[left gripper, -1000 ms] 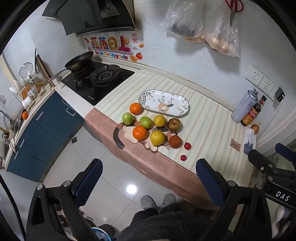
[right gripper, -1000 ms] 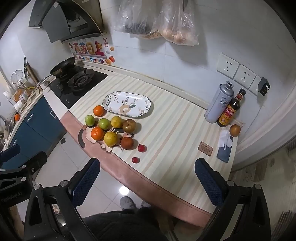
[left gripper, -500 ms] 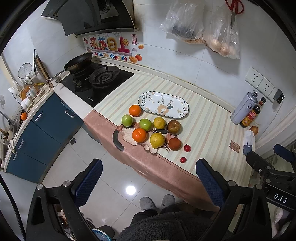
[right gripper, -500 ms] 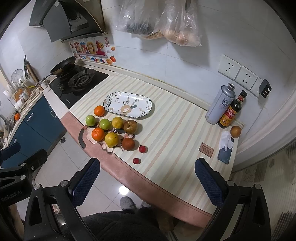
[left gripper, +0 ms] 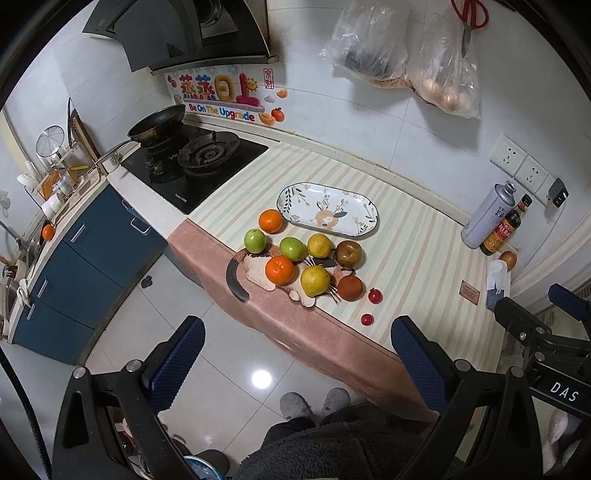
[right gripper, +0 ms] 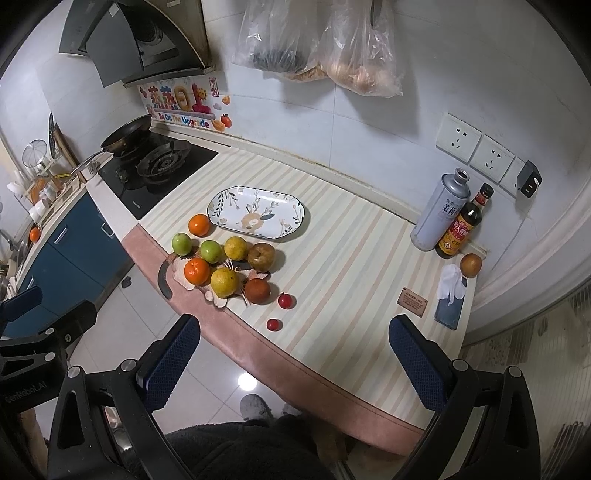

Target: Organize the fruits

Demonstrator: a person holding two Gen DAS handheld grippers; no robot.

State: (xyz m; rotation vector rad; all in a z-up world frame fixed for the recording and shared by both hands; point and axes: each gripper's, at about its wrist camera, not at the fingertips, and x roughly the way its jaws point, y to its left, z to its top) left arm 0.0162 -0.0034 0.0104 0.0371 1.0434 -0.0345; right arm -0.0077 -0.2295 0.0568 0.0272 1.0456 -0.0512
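Ten fruits point(left gripper: 279, 270) crowd the striped counter point(left gripper: 413, 258) beside the stove point(left gripper: 195, 162).

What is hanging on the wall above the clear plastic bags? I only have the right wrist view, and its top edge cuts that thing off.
Observer: Red-handled scissors; the blades hang down in front of the clear plastic bag of pale round items.
Operator: And the left gripper? I only see a bit of it at my left edge.
Observer: The left gripper is open, with nothing between its blue-padded fingers.
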